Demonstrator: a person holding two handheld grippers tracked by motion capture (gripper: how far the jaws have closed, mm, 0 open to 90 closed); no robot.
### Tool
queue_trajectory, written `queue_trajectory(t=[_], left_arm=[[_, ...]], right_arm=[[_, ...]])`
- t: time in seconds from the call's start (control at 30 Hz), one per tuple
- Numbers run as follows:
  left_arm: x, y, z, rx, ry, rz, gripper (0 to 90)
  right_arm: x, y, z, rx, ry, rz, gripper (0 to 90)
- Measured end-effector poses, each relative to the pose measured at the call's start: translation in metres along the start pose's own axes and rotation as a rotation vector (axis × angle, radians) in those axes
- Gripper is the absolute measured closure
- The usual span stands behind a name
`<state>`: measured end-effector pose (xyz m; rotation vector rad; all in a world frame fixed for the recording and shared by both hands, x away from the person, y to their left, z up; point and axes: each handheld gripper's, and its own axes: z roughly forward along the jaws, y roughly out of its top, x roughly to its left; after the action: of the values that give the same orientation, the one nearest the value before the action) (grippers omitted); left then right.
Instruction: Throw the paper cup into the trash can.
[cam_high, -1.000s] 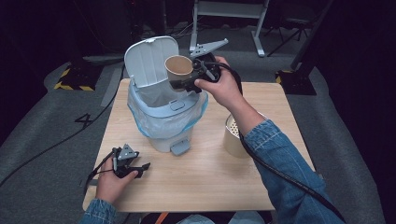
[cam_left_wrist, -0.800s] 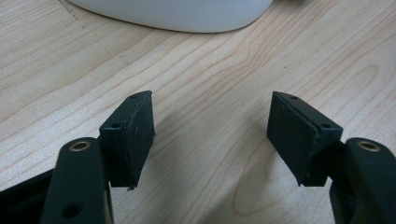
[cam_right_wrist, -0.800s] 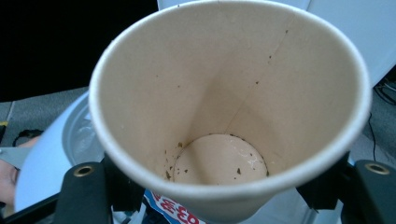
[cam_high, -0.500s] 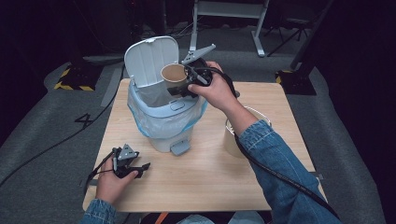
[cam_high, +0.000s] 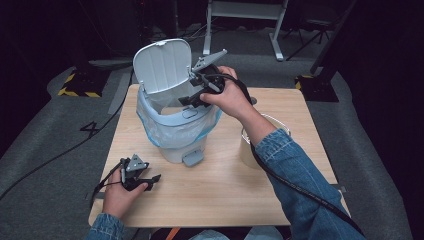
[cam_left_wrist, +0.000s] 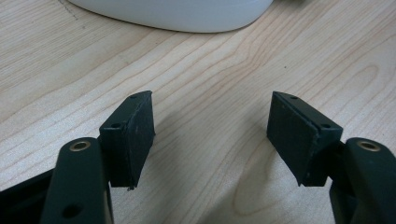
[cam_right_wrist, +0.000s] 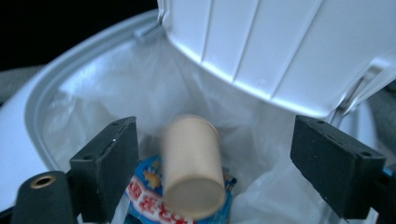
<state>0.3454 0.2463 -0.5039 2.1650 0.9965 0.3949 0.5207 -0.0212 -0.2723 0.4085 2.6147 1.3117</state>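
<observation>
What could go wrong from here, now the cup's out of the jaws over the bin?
1. The right gripper hangs open close under the raised lid; lifting out carelessly could knock the lid down onto the jaws.
2. The paper cup appears to be in the liner bag atop a printed wrapper; it looks blurred, so it may not have settled.
3. The gripper's cable trails past the white bucket and could snag it on retreat.

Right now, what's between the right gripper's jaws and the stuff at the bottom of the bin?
In the right gripper view, a paper cup sits between the open right gripper and a colourful wrapper inside the bin.
</observation>
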Motion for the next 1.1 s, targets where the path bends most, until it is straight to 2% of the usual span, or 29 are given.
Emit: queue_trajectory(t=[0.13, 0.23, 0.4, 0.47, 0.7, 0.83, 1.1], left_arm=[[0.000, 0.000, 0.000, 0.000, 0.000, 0.000, 32.5], [0.000, 0.000, 0.000, 0.000, 0.000, 0.000, 32.5], [0.000, 0.000, 0.000, 0.002, -0.002, 0.000, 32.4], [0.000, 0.000, 0.000, 0.002, -0.001, 0.002, 32.4], [0.000, 0.000, 0.000, 0.002, -0.002, -0.005, 32.4], [0.001, 0.000, 0.000, -0.001, -0.006, -0.010, 32.6], [0.001, 0.000, 0.000, 0.000, -0.004, -0.009, 32.9]], right_arm=[[0.001, 0.003, -0.008, -0.084, 0.005, 0.004, 15.8], [0.003, 0.002, -0.017, -0.101, 0.009, -0.002, 16.3], [0.007, -0.006, -0.042, -0.121, 0.006, -0.014, 17.0], [0.007, -0.010, -0.054, -0.131, 0.001, -0.006, 17.4], [0.008, -0.035, -0.098, -0.143, -0.030, 0.004, 18.4], [0.008, -0.052, -0.121, -0.128, -0.059, 0.026, 19.1], [0.013, -0.089, -0.169, -0.127, -0.099, 0.036, 22.1]])
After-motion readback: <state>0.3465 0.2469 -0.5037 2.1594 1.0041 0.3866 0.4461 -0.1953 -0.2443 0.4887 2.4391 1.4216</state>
